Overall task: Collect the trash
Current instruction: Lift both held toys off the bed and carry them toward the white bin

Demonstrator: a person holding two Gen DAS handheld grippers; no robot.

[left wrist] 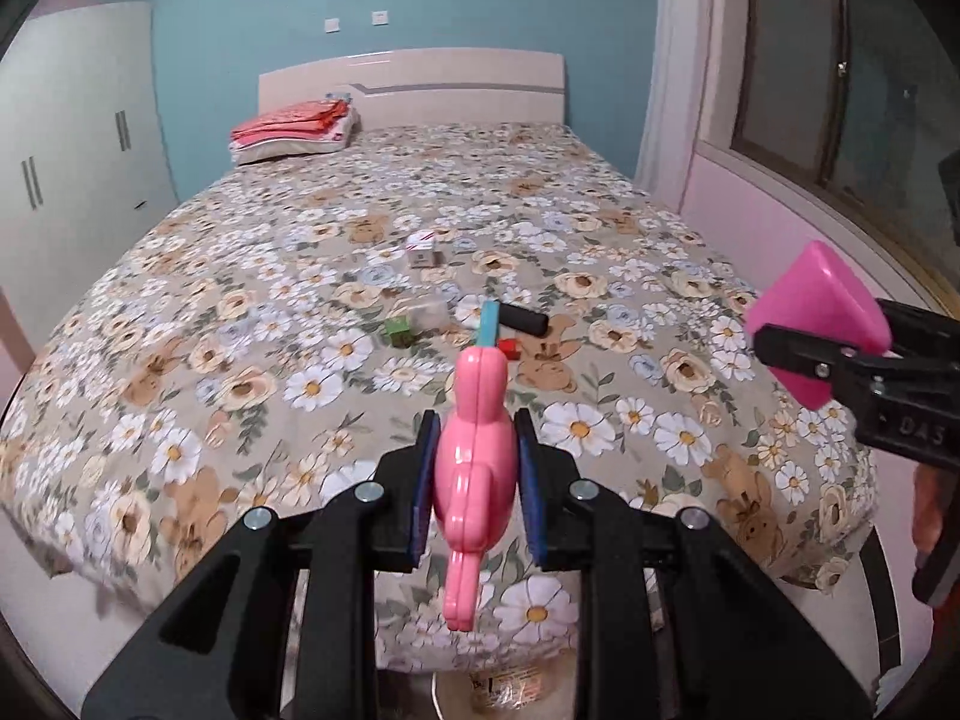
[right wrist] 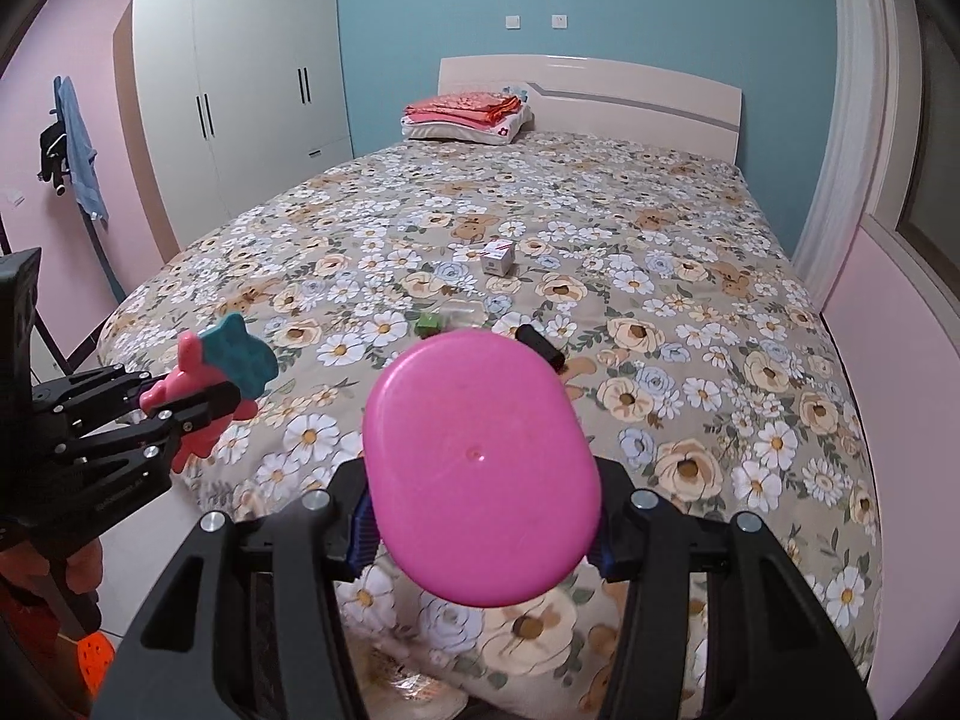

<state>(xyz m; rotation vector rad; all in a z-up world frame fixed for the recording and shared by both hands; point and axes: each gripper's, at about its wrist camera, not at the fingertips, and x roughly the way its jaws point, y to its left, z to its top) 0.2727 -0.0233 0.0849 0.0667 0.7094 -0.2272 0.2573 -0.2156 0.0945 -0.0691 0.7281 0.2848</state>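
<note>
The left claw (left wrist: 477, 468) is clamped on a pale pink toy brush (left wrist: 477, 450) with a teal head (right wrist: 240, 354), its blue pads pressed to the toy's two sides. The right claw (right wrist: 480, 516) is clamped on a magenta dustpan (right wrist: 480, 468), which fills the middle of the right wrist view and hides part of the bed behind it. Both claws hang over the foot edge of the bed (left wrist: 180, 312), the left one off towards the foot-left corner in the right wrist view, well apart from the right one.

Farther up the flowered cover, around the middle of the bed, lies the trash. A small red block (left wrist: 510, 349) sits nearest, just beyond the tip of the brush in the left wrist view. Just beside it lies a black cylinder (left wrist: 523, 318), and to the left of that a green cube (left wrist: 397, 331) next to a clear plastic piece (left wrist: 429, 312) that is hard to make out. Beyond these, still mid-bed, stands a small white carton (right wrist: 498, 256) with red marking, apart from the others.

At the head-left corner, folded red bedding (right wrist: 462, 108) rests on a white pillow (right wrist: 480, 129) against the headboard (right wrist: 630, 90). A white wardrobe (right wrist: 240, 90) stands left of the bed, and blue clothing (right wrist: 81, 150) hangs on the pink wall. A curtain (right wrist: 840, 120) and window run along the right side.
</note>
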